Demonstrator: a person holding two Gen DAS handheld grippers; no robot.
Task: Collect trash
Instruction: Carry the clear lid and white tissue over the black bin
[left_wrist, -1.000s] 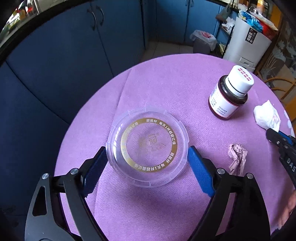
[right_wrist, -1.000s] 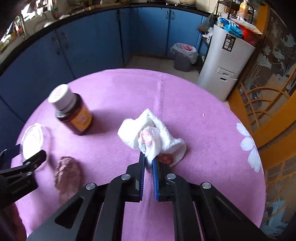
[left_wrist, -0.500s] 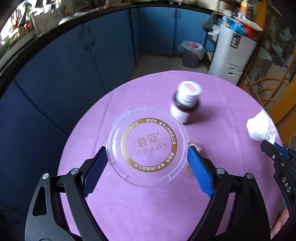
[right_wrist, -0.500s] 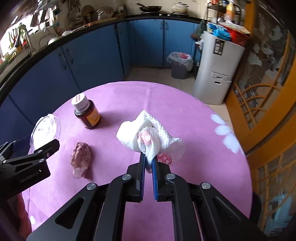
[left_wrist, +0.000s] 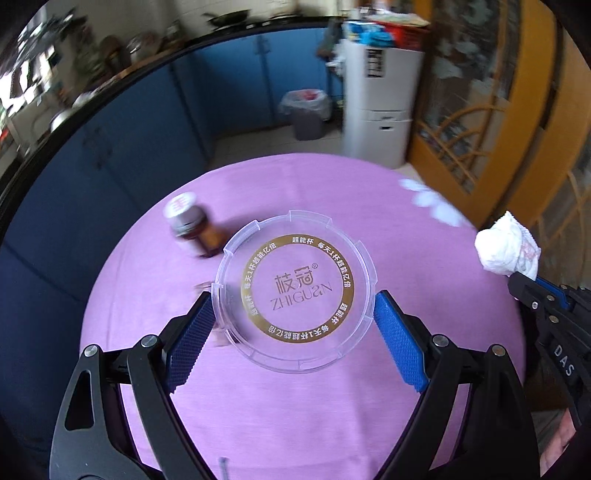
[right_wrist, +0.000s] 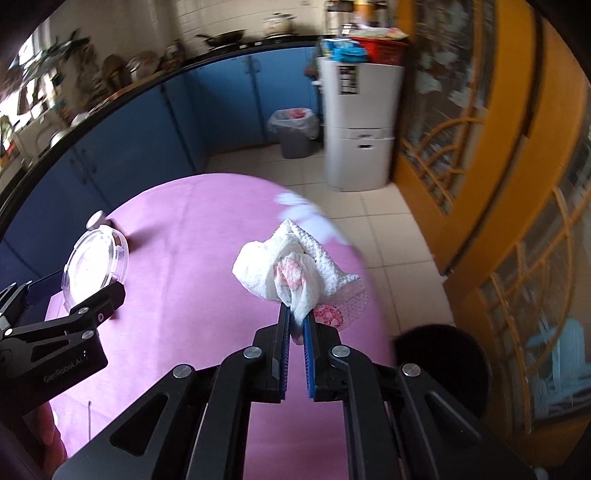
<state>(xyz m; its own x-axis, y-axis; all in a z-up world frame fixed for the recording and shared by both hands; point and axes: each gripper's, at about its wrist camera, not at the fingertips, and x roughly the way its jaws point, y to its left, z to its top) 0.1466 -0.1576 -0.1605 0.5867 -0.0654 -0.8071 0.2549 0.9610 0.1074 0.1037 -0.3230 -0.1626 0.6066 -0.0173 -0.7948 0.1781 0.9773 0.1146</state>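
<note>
Left gripper (left_wrist: 295, 321) was clamped on the clear plastic lid (left_wrist: 295, 291), lid flat between its blue pads (left_wrist: 397, 343), above the purple table (left_wrist: 295, 406). Right gripper (right_wrist: 295, 325) was pinched tight on the crumpled white tissue (right_wrist: 291, 269), wad bunched just ahead of its tips. Brown bottle (left_wrist: 194, 229) stood on the table, ahead-left of the lid; grey trash bin (right_wrist: 293, 131) on the floor far ahead.
</note>
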